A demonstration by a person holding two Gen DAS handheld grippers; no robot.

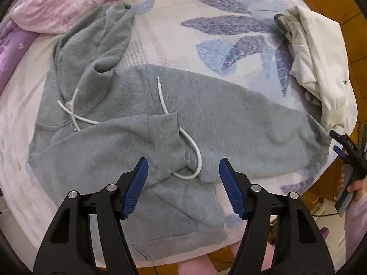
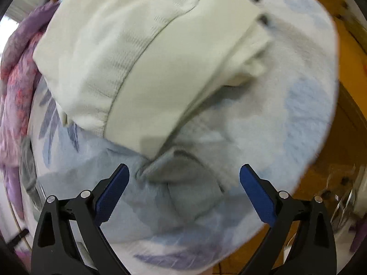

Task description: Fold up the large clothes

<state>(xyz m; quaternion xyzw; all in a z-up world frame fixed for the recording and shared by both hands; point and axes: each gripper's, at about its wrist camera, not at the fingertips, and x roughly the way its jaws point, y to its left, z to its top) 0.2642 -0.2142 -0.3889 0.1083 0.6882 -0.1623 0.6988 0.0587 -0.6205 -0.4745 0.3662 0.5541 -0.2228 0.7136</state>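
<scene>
A grey fleece hoodie (image 1: 229, 119) lies spread across the bed, its hood (image 1: 98, 45) at the far left and a white drawstring (image 1: 197, 151) looping over the front. One sleeve is folded across the chest, with its cuff (image 1: 165, 128) near the middle. My left gripper (image 1: 183, 161) points down over the cuff and drawstring, jaws open, nothing between them. At the hoodie's right end my right gripper (image 1: 334, 141) is held by a hand. In the right wrist view the right gripper (image 2: 184, 167) stands open above a bunched grey corner of the hoodie (image 2: 179, 176), apart from it.
A folded white garment (image 1: 321, 57) (image 2: 137, 57) lies at the bed's right side, just beyond the hoodie's corner. A pink and purple quilt (image 1: 57, 4) is bunched at the far left. The leaf-print sheet (image 1: 206, 34) ends at wooden boards (image 2: 348, 91) on the right.
</scene>
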